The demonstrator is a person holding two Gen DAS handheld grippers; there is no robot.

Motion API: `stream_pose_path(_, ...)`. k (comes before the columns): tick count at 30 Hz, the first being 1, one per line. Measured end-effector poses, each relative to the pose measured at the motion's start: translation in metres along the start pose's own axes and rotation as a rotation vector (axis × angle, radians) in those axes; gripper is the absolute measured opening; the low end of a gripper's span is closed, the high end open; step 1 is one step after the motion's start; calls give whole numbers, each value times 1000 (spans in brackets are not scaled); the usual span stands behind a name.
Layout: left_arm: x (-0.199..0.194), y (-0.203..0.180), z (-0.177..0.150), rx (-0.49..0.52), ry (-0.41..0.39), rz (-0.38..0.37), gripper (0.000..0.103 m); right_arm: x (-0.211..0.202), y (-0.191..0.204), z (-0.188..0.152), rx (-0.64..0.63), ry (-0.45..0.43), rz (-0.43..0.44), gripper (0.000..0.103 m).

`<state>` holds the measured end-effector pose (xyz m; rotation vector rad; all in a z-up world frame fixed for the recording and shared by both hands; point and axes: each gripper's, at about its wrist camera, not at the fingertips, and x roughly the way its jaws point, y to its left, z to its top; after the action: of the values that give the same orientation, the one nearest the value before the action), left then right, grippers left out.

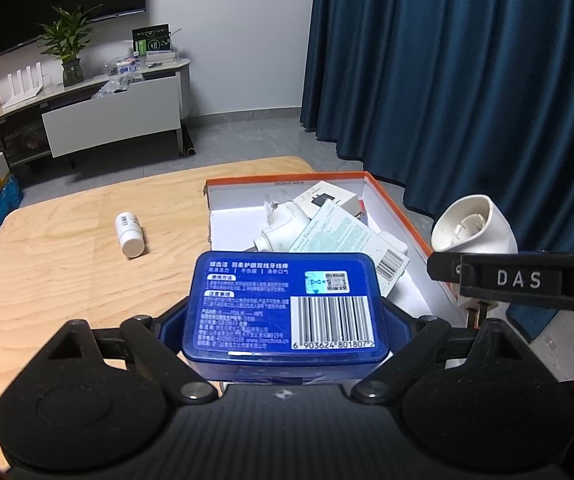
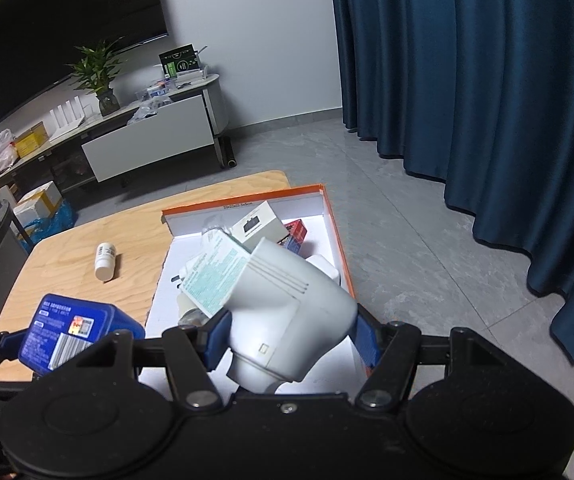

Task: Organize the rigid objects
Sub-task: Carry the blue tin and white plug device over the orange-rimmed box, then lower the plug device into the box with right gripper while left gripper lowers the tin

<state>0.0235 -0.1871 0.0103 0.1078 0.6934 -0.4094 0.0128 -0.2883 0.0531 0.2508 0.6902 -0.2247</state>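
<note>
My left gripper (image 1: 283, 320) is shut on a blue plastic box (image 1: 285, 304) with a barcode label, held above the table's near edge, just before the orange-rimmed cardboard box (image 1: 391, 200). The blue box also shows in the right wrist view (image 2: 71, 328). My right gripper (image 2: 291, 336) is shut on a white plastic device (image 2: 287, 312) with a round open end, held over the near right part of the orange box (image 2: 335, 216); it shows at the right of the left wrist view (image 1: 473, 224). A white pill bottle (image 1: 129, 234) lies on its side on the wooden table (image 1: 67, 280).
The orange box holds a teal-printed bandage packet (image 1: 343, 236), a white adapter box (image 1: 325, 198), a red-blue small box (image 2: 295, 234) and other white items. Blue curtains (image 1: 467, 80) hang at the right. A TV cabinet (image 1: 115, 116) with a plant stands at the back.
</note>
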Motion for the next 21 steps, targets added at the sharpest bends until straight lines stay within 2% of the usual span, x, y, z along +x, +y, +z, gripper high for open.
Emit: stream_pose_path(21,10,-10,3,5,11,-23,94,14,-3,17,-13,4,2,75)
